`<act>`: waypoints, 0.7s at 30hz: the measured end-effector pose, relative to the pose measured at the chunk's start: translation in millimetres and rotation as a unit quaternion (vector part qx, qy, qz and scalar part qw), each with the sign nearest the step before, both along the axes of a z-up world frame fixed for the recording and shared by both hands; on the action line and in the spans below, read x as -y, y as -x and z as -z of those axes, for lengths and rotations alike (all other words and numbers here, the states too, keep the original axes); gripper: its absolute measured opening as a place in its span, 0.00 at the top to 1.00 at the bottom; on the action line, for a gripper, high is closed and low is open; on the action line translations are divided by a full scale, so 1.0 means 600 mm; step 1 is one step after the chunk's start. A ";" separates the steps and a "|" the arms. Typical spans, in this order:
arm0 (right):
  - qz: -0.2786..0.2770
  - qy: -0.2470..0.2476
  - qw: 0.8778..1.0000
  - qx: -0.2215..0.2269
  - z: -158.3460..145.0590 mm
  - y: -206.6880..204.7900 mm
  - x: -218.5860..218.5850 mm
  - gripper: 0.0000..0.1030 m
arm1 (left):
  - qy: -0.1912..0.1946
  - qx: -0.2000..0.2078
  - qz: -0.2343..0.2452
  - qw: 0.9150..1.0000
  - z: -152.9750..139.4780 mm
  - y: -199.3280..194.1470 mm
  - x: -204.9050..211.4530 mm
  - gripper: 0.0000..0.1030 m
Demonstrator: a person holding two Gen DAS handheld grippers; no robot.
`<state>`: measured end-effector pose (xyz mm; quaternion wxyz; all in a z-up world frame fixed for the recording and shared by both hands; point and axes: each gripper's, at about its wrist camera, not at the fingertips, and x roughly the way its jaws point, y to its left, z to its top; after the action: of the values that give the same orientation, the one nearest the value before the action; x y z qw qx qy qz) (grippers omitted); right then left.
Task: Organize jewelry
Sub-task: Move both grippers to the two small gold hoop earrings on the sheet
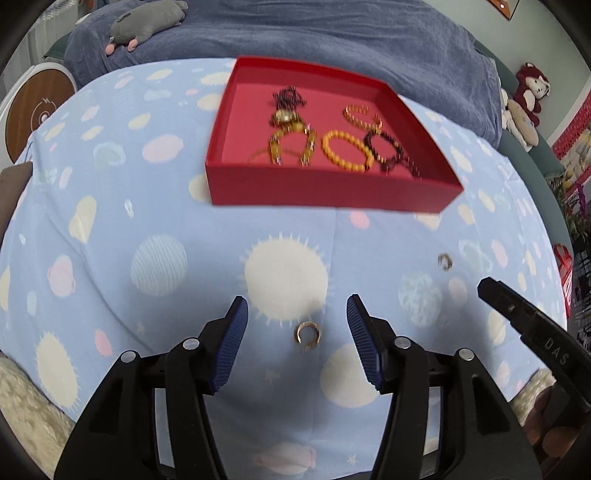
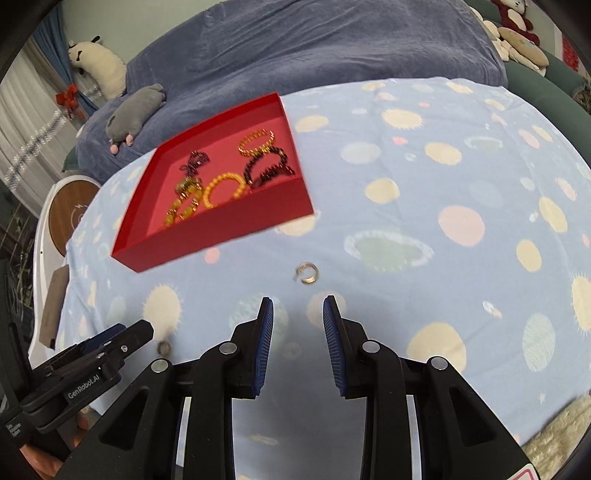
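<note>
- Jewelry box (image 1: 325, 188): red, open-topped, resting on the counter (image 1: 110, 221), which is covered by a light-blue cloth with pastel spots.
- Inside the box: an orange bead bracelet (image 1: 347, 151), a dark bead bracelet (image 1: 388, 153), a gold bead bracelet (image 1: 360, 112), an amber piece (image 1: 291, 142) and a dark chain (image 1: 290, 96), all blurred.
- Gold ring (image 1: 307, 334): on the cloth, on the near side of the box, well apart from it.
- Left gripper (image 1: 295, 332): fingers spread wide, the gold ring between them; contact not seen.
- Second ring (image 2: 308, 274): on the cloth near the box's front wall.
- Right gripper (image 2: 297, 325): parted, holding nothing, the second ring just beyond its tips.
- Beyond the box: blue bedding (image 1: 332, 40) with a grey plush toy (image 1: 147, 20).
</note>
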<state>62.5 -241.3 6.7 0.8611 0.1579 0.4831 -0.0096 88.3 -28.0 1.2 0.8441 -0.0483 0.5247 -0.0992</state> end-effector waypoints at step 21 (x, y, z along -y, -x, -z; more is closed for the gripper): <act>-0.010 0.025 0.999 -0.022 0.042 -0.068 -0.020 0.72 | -0.035 0.004 0.014 0.999 0.032 0.012 0.022 0.49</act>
<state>103.5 -229.5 -18.2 0.8541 0.1315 0.5029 -0.0159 81.2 -41.4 -18.2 0.8458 -0.0105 0.5253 -0.0927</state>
